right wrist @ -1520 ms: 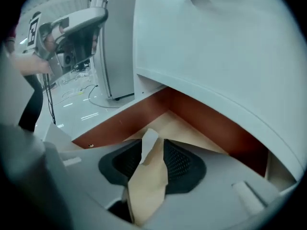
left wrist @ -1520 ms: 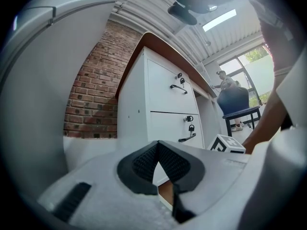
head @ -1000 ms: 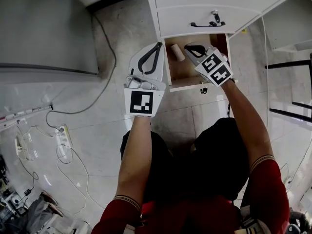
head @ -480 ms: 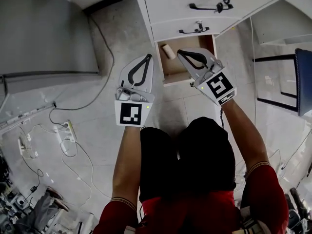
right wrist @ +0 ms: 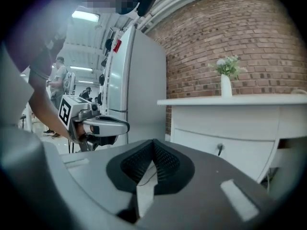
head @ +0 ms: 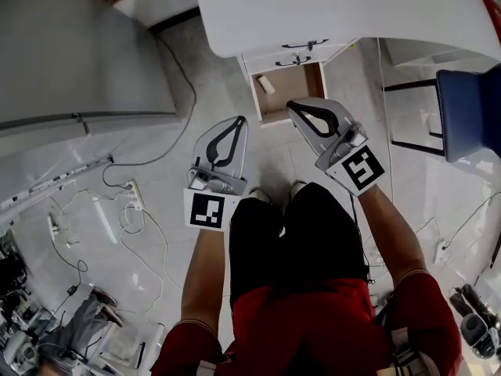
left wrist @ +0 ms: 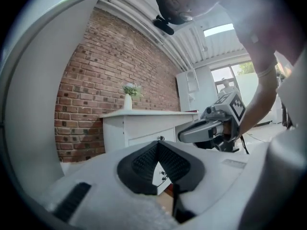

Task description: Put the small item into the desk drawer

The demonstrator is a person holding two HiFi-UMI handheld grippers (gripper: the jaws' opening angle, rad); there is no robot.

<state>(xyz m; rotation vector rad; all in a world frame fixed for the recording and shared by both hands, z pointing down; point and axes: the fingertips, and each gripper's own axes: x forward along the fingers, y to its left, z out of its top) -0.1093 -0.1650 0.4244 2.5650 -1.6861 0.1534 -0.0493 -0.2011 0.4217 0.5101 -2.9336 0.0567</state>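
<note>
Inside the open desk drawer (head: 293,92), a small pale roll (head: 266,84) lies near the left wall.
Its long axis slants across the drawer. Well clear of the front edge, over bare floor tiles (head: 196,92), the left gripper (head: 237,121) and right gripper (head: 292,106) hang with jaws pressed together, empty, their square black-and-white markers (head: 208,209) facing up.

Left tool (left wrist: 158,143) jaws together, empty; white desk (left wrist: 139,127) ahead, brick wall (left wrist: 93,87) behind.
</note>
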